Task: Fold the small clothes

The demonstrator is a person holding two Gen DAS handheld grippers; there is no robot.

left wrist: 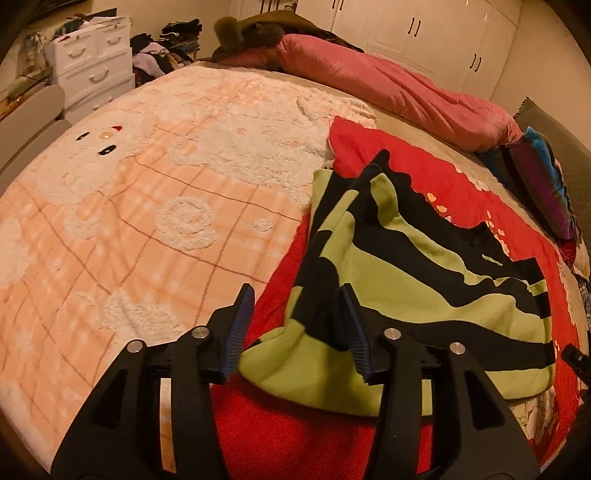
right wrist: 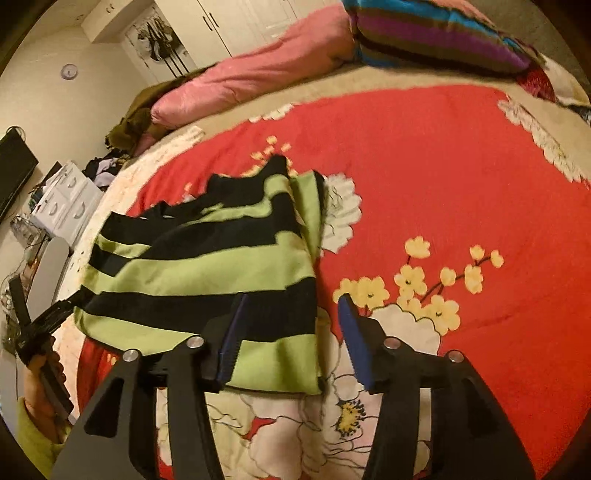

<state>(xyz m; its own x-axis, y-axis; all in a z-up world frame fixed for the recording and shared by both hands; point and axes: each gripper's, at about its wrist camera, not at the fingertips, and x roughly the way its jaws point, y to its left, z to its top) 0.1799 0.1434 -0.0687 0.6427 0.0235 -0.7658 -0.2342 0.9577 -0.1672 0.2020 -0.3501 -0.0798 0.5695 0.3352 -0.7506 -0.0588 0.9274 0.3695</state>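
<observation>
On the bed, beyond the fingers of both grippers, a red blanket [right wrist: 424, 177] with yellow and white flowers lies spread, and on it rests a green-and-black striped garment [left wrist: 406, 266], partly folded and rumpled. The left gripper [left wrist: 297, 334] hangs over the garment's near left edge with its blue-padded fingers [left wrist: 240, 328] apart; the cloth lies below and between them, and neither pad presses on it. The right gripper [right wrist: 291, 339] stands over the garment's near right corner, its fingers apart too, the left one above the stripes and the right one above the blanket's flowers, holding nothing. Left of the left gripper's fingers stretches a peach checked blanket [left wrist: 129, 221] with fluffy white shapes. Far ahead lie a rolled pink quilt [left wrist: 388, 85] and a striped pillow [right wrist: 436, 37]. Behind these stand white wardrobe doors [left wrist: 424, 33], and at the far left a white chest of drawers [left wrist: 92, 62] beside heaped clothes.
</observation>
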